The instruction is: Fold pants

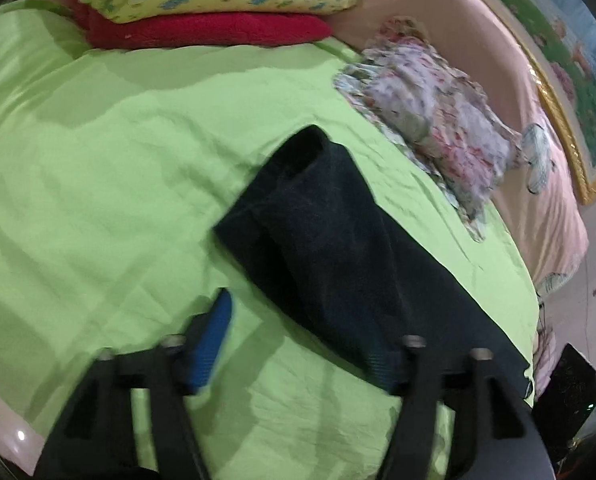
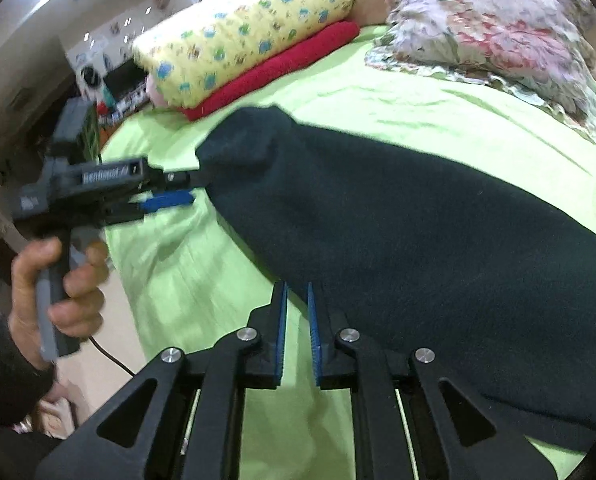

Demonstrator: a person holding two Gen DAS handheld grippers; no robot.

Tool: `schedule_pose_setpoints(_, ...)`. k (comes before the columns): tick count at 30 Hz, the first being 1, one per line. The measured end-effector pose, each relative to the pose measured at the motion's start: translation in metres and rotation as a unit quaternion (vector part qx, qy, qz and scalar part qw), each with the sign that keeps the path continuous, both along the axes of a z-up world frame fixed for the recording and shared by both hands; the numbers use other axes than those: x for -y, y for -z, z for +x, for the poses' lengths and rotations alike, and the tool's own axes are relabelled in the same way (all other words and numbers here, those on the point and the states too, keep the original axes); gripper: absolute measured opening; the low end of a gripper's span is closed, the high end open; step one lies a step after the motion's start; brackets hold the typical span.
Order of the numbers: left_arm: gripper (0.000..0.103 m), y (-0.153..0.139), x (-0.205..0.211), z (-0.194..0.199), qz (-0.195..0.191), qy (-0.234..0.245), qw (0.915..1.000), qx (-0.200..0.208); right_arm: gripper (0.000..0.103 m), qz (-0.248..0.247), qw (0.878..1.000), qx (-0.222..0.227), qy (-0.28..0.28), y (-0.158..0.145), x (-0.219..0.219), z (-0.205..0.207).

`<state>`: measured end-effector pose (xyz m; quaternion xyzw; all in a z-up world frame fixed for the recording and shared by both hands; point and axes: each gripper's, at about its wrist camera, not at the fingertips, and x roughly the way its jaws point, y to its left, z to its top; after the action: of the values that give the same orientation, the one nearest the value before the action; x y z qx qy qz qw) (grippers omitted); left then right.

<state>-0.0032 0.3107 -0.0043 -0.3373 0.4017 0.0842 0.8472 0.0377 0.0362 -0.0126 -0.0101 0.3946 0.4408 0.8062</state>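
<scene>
The dark navy pants (image 1: 330,248) lie folded lengthwise on the green bedsheet (image 1: 98,184), and they also show in the right wrist view (image 2: 418,240). My left gripper (image 1: 298,344) is open, its jaws wide apart, with the right finger under or against the pants' near edge and the left blue pad (image 1: 212,344) over the sheet. In the right wrist view the left gripper (image 2: 178,188) reaches the pants' leg end from the left. My right gripper (image 2: 297,332) has its jaws nearly closed with a narrow gap, empty, at the pants' near edge.
A yellow patterned pillow (image 2: 242,36) sits on a red folded blanket (image 2: 282,68) at the head of the bed. A floral pillow (image 2: 498,36) lies at the far right. The bed edge and the floor are to the left (image 2: 98,360). A gold-framed picture (image 1: 566,120) hangs on the wall.
</scene>
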Motion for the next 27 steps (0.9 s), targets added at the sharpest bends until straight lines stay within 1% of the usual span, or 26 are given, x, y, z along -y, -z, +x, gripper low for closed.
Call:
schedule_pose_setpoints(1,0.066,-0.001,-0.003,-0.001,-0.009,-0.003,0.9999,0.005,0.013,0.011,1.0,-0.008,0.007,-0.003,0.004,0.003)
schedule_pose_setpoints(2,0.066,-0.001,-0.006,-0.002,-0.019,-0.006,0.9998,0.007,0.018,0.023,0.999,-0.017,0.02,-0.007,0.01,0.008)
schedule_pose_setpoints(3,0.066,0.0,-0.008,-0.002,-0.026,-0.008,0.9996,0.004,0.031,0.03,0.999,-0.022,0.029,-0.011,0.014,0.011)
schedule_pose_setpoints(4,0.066,0.001,-0.009,0.0,-0.031,-0.006,0.9995,0.002,0.039,0.039,0.998,-0.024,0.037,-0.014,0.018,0.014)
schedule_pose_setpoints(5,0.066,0.002,-0.009,0.002,-0.032,-0.003,0.9995,-0.001,0.053,0.055,0.997,-0.021,0.048,-0.02,0.025,0.019)
schedule_pose_setpoints(6,0.066,0.003,-0.009,0.004,-0.027,-0.005,0.9996,-0.004,0.059,0.063,0.996,-0.017,0.055,-0.025,0.03,0.023)
schedule_pose_setpoints(8,0.066,0.006,-0.009,0.008,-0.023,-0.009,0.9996,-0.015,0.059,0.071,0.995,-0.011,0.067,-0.034,0.039,0.036)
schedule_pose_setpoints(10,0.066,0.011,-0.012,0.013,-0.037,-0.008,0.9991,-0.017,0.059,0.067,0.994,-0.011,0.085,-0.039,0.047,0.054)
schedule_pose_setpoints(12,0.066,0.013,-0.013,0.019,-0.043,-0.009,0.9988,-0.021,0.059,0.062,0.992,-0.024,0.105,-0.039,0.054,0.076)
schedule_pose_setpoints(14,0.067,0.015,-0.014,0.025,-0.035,-0.01,0.999,-0.024,0.059,0.063,0.989,-0.058,0.118,-0.035,0.062,0.105)
schedule_pose_setpoints(16,0.067,0.018,-0.017,0.032,-0.032,-0.012,0.999,-0.028,0.059,0.062,0.986,-0.096,0.119,-0.028,0.065,0.131)
schedule_pose_setpoints(17,0.067,0.019,-0.018,0.035,-0.033,-0.012,0.999,-0.029,0.059,0.06,0.985,-0.118,0.114,-0.023,0.063,0.148)
schedule_pose_setpoints(18,0.067,0.02,-0.019,0.038,-0.034,-0.012,0.9989,-0.031,0.059,0.058,0.984,-0.128,0.11,-0.02,0.06,0.157)
schedule_pose_setpoints(22,0.067,0.022,-0.021,0.046,-0.021,-0.005,0.9994,-0.029,0.058,0.035,0.978,-0.198,0.056,0.0,0.038,0.202)
schedule_pose_setpoints(25,0.067,0.025,-0.023,0.049,-0.016,-0.003,0.9997,-0.018,0.057,0.021,0.972,-0.235,0.023,0.015,0.023,0.217)
schedule_pose_setpoints(26,0.067,0.025,-0.022,0.05,-0.014,-0.003,0.9998,-0.016,0.056,0.011,0.968,-0.249,0.011,0.021,0.017,0.222)
schedule_pose_setpoints(27,0.067,0.025,-0.022,0.052,-0.011,-0.002,0.9998,-0.015,0.053,0.006,0.967,-0.254,0.005,0.024,0.015,0.222)
